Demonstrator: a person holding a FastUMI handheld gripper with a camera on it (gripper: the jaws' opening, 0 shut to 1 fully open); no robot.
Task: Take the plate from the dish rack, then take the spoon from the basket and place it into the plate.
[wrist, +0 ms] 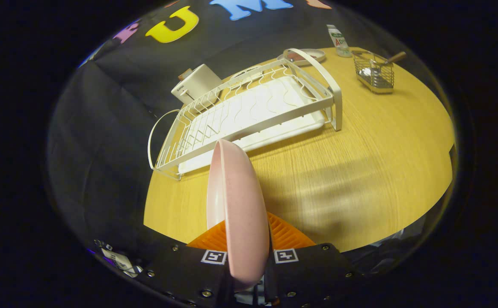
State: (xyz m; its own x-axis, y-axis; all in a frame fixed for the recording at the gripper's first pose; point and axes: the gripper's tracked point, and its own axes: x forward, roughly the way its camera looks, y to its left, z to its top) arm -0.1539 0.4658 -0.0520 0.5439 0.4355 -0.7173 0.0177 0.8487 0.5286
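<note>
Gripper point(247, 239) squeezing pink plate point(236, 205) from both sides; plate stands on edge between fingers, up above wooden table point(360, 162); white dish rack point(249, 111) just beyond plate, no dishes in it; wire basket point(375, 72) far off past rack's end, spoon point(388, 60) handle poking out; bottle point(339, 40) near basket.

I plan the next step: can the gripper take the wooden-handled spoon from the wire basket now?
Probably not: the gripper is shut on the pink plate; the wooden-handled spoon stands far beyond in the wire basket.
</note>
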